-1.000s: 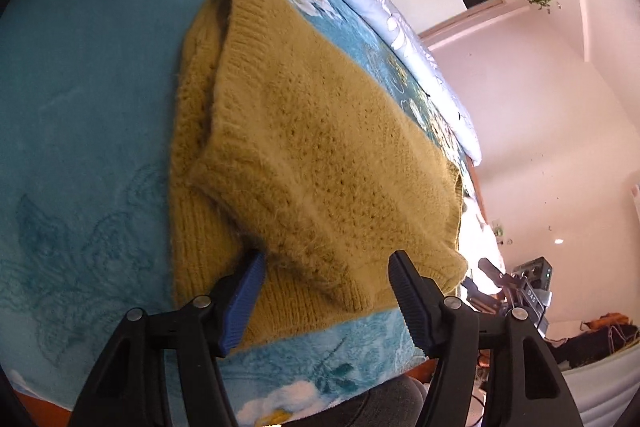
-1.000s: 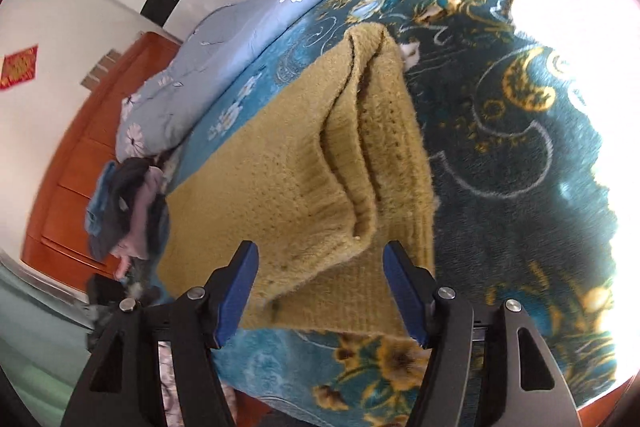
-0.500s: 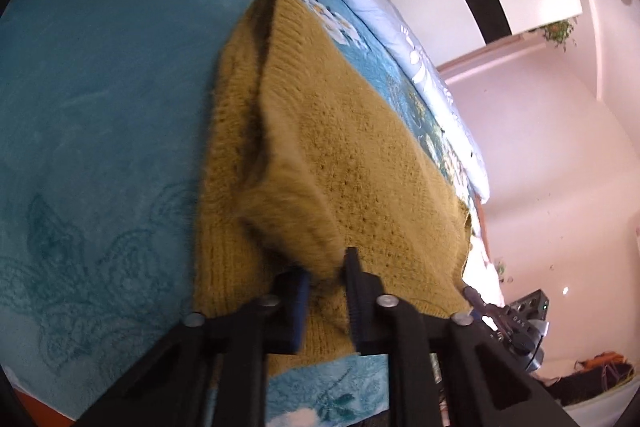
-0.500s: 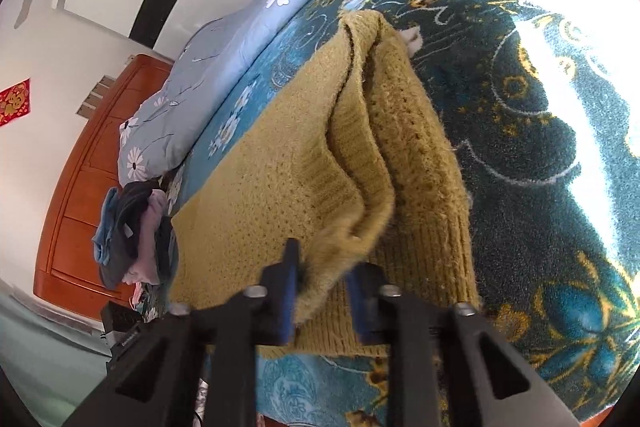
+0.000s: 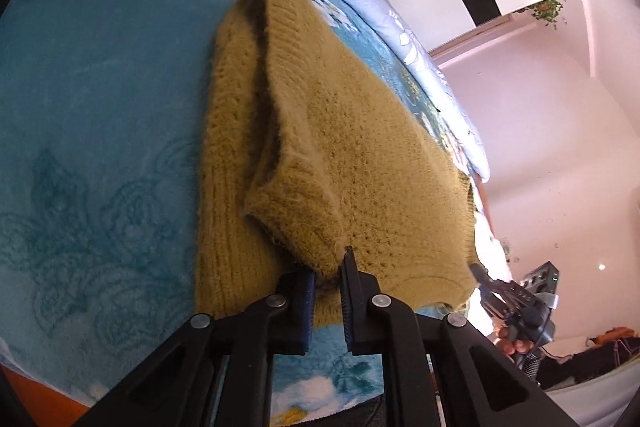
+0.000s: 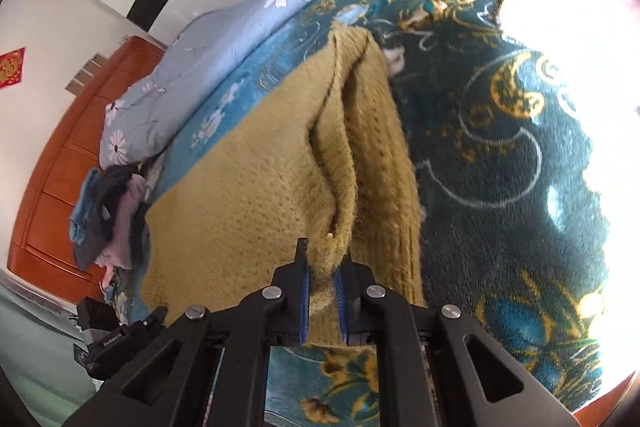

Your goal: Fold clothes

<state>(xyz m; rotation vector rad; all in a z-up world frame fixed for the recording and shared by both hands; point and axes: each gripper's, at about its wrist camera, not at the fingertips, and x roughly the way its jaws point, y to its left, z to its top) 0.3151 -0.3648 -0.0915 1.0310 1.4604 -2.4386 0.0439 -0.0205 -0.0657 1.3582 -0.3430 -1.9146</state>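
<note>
Left wrist view: a fuzzy mustard-yellow knitted sweater (image 5: 340, 155), spread on a teal floral blanket (image 5: 92, 115), is pinched at a lifted corner by the left gripper (image 5: 329, 277). Right wrist view: its opposite corner is clamped by the right gripper (image 6: 322, 273).

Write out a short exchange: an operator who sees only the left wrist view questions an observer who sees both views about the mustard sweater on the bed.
Operator: My left tongs are shut on a sweater corner. Do the right tongs have a grip?
Observer: Yes. The right tongs are shut on a bunched corner of the folded layer.
Operator: Is anything near the sweater that I can't see?
Observer: A pile of clothes, dark, blue and pink, sits just past the sweater's left edge in the right wrist view.
</note>
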